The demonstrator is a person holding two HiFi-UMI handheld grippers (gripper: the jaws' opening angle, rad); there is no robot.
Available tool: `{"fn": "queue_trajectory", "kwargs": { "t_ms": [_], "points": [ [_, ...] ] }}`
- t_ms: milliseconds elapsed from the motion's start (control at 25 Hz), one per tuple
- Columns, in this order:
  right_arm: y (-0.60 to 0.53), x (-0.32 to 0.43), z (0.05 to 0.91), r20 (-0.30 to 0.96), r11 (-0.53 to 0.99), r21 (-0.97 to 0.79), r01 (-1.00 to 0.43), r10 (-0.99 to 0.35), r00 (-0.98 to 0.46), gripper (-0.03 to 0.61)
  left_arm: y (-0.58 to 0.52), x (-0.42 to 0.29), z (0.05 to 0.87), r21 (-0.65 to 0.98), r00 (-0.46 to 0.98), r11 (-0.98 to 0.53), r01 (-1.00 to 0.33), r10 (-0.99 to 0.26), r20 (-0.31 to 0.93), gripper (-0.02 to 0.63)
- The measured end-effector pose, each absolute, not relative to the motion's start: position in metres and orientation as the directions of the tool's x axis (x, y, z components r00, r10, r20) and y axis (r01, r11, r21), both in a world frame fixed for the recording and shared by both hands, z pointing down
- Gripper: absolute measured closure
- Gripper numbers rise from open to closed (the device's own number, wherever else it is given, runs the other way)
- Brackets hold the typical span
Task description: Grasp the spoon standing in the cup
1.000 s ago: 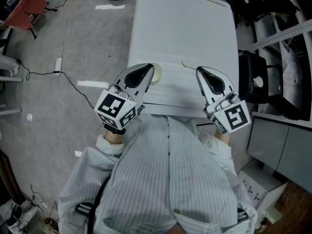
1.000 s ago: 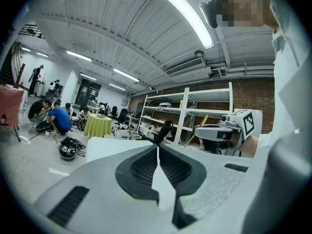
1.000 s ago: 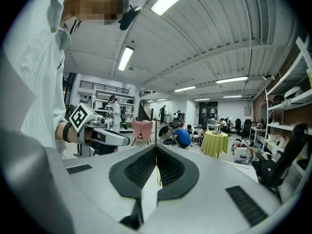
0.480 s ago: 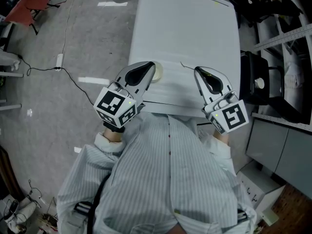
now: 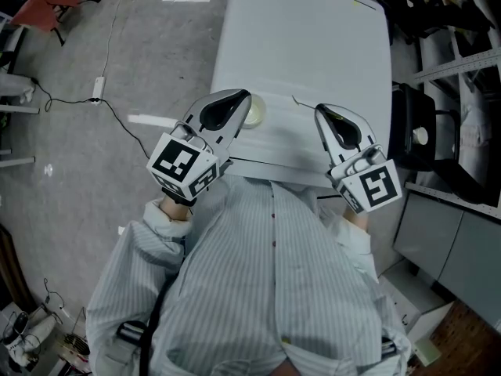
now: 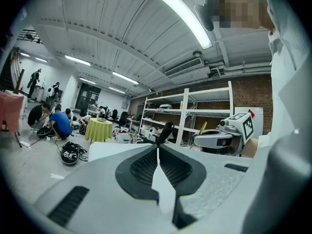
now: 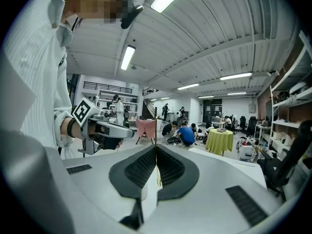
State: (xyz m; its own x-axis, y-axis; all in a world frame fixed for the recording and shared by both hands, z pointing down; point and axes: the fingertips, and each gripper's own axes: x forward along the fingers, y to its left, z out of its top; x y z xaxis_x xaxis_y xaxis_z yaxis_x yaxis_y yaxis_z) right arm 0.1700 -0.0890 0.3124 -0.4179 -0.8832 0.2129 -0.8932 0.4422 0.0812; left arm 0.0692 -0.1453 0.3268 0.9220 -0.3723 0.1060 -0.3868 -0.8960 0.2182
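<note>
The left gripper (image 6: 157,149) has its jaws pressed together. The pads meet along one seam and nothing is seen between them. In the head view its tip overlaps the cup (image 5: 257,114), a pale round rim on the near left part of the white table (image 5: 313,45), close to the front edge. Whether tip and cup touch cannot be told. The spoon cannot be identified with certainty. In the left gripper view a dark slanted shape (image 6: 165,130) rises just past the tips. It may be the handle, or something further back in the room.

Procedure, as judged from here:
1. The grasp is not yet made. Spread the left jaws before closing in, since shut jaws would only push the handle over.
2. Bring one pad to each side of the handle, above the cup's rim.
3. Close on the handle alone. The cup looks light and sits near the edge, so a knock could tip it or slide it off.

The right gripper (image 7: 155,149) also has its jaws pressed together. A thin yellowish strand (image 7: 158,177) shows in the slot between the pads, and what it is cannot be determined. This gripper hovers over the table's front edge, apart from the cup, and is not placed for the grasp.

Pose: both grippers are held out from the chest, pointing nearly level across the table. Their tips angle slightly toward each other and their marker cubes face back toward the person.
</note>
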Motion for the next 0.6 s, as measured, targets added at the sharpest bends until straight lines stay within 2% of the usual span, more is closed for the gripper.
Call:
{"fn": "queue_trajectory", "kwargs": {
  "t_ms": [600],
  "points": [
    [-0.0915,0.1691,0.3133,0.221,0.475,0.075,-0.877,-0.865,-0.450,0.566,-0.1394,0.0753,0.3274,0.200,0.945,-0.926,-0.319,-0.296,0.138,0.595]
  ]
}}
